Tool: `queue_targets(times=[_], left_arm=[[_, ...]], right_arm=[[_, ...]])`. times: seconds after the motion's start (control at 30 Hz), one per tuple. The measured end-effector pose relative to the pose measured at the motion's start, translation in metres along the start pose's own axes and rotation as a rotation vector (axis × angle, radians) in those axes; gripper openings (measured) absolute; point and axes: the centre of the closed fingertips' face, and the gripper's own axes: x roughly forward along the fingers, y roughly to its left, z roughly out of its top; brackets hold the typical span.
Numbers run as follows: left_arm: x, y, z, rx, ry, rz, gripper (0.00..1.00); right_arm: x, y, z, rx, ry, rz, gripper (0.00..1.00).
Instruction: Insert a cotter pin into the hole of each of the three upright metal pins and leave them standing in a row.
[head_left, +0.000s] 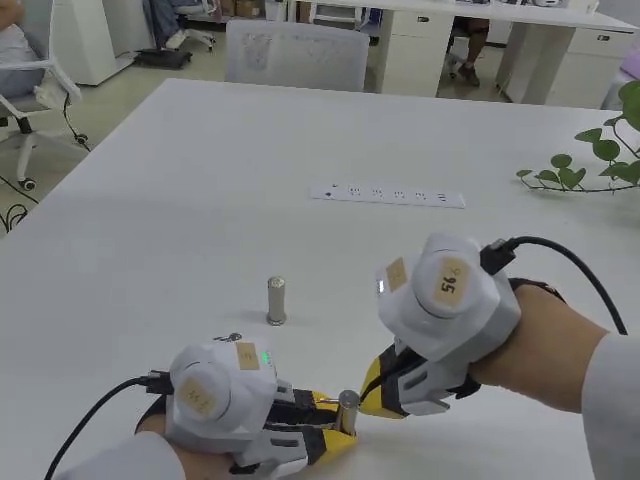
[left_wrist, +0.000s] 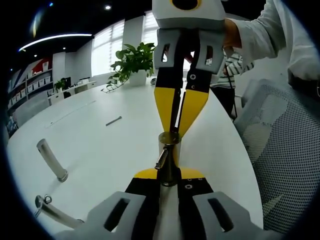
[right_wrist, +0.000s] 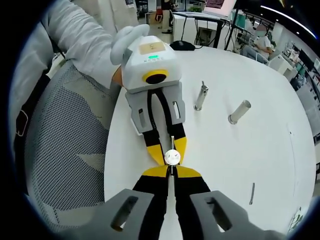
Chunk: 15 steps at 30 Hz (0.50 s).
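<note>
Left gripper (left_wrist: 168, 176) clamped on the base of the near metal pin (left_wrist: 169, 160), steadying it upright | right gripper (left_wrist: 175, 125) pinched shut on the cotter pin (left_wrist: 161, 158) at its head; we judge it mid-feed through the hole | farther left: second pin (right_wrist: 201, 96) cottered, third pin (head_left: 277, 300) bare | white table (head_left: 200, 180), power strip (head_left: 387, 195), plant (head_left: 600, 160) at the far right, office chairs beyond.

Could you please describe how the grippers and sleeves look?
The left gripper and right gripper each have a white rounded housing with tan stickers, a black cable, and black jaws tipped yellow. The left one shows a green light. The sleeves are white.
</note>
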Motion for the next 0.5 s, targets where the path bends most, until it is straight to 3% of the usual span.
queue_targets(times=[0.23, 0.5], left_arm=[[0.0004, 0.0003, -0.0004, 0.0, 0.0, 0.001, 0.11], [0.0007, -0.0002, 0.0002, -0.002, 0.0, 0.0, 0.11]], right_arm=[[-0.0022, -0.0013, -0.0009, 0.043, -0.015, -0.008, 0.15], [-0.0047, 0.0006, -0.0084, 0.051, -0.011, -0.014, 0.14]])
